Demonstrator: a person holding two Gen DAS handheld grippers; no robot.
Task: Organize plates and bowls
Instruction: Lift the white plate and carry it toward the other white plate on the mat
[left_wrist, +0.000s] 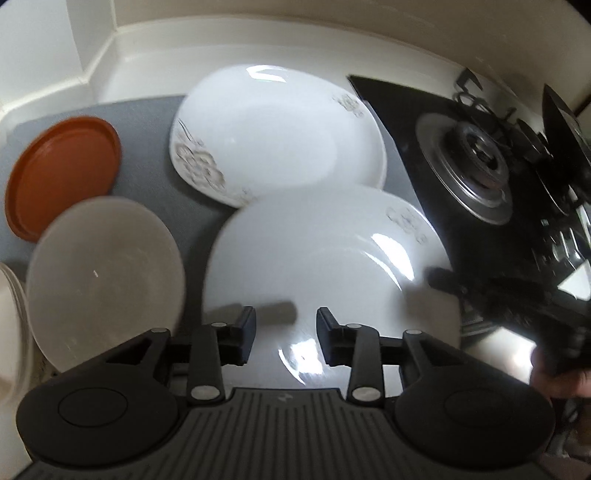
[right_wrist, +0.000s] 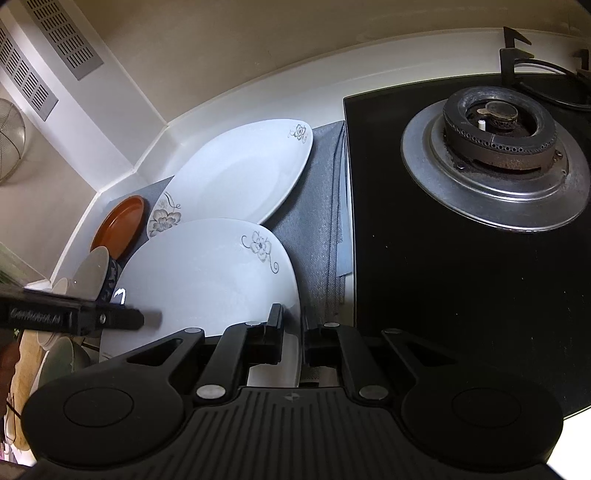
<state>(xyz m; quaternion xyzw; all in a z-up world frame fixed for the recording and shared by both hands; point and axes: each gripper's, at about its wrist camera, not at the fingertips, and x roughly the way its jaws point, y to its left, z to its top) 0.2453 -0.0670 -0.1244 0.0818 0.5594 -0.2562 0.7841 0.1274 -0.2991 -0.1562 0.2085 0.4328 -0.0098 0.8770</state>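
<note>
Two white plates with grey flower prints lie on a grey mat (right_wrist: 317, 229). The near plate (left_wrist: 321, 266) (right_wrist: 207, 273) overlaps the far plate (left_wrist: 280, 136) (right_wrist: 240, 173). My right gripper (right_wrist: 293, 325) is shut on the near plate's right rim. My left gripper (left_wrist: 286, 325) is open, its fingers hovering over the near plate's front part; it shows at the left in the right wrist view (right_wrist: 140, 317). An orange-brown dish (left_wrist: 62, 173) (right_wrist: 120, 225) and a translucent grey bowl (left_wrist: 103, 277) (right_wrist: 92, 273) sit to the left.
A black gas hob (right_wrist: 461, 266) with a steel burner (right_wrist: 498, 147) lies right of the mat. The white counter's raised back edge (right_wrist: 236, 99) runs behind the plates. More stacked bowls (right_wrist: 62, 354) stand at the far left.
</note>
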